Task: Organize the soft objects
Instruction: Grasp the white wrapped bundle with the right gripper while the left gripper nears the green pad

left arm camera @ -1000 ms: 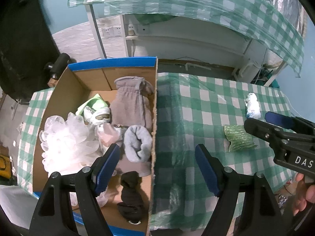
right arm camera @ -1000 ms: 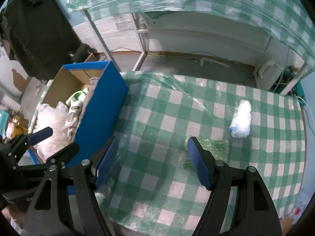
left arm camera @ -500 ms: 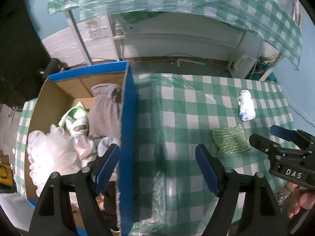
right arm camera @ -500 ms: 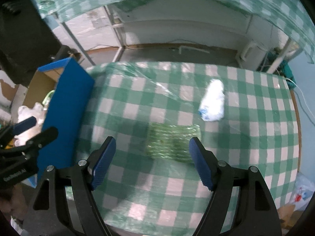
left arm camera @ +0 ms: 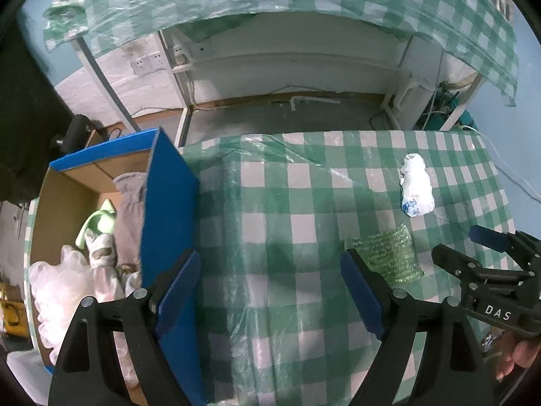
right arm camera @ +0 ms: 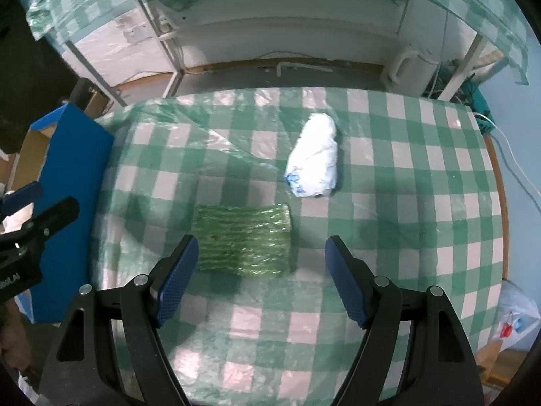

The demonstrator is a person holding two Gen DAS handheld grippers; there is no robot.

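I'm hovering my right gripper (right arm camera: 258,269), jaws apart, over the crinkly green plastic pad (right arm camera: 243,238) mid-frame; left gripper (left arm camera: 270,286) is hanging apart too.

Green bubble wrap (right arm camera: 242,238) flat on cloth, white wadded bag (right arm camera: 315,161) just beyond

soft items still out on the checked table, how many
2: a green bubble-wrap pad just ahead of the right gripper, and a white bundle beyond it. None appear hidden.
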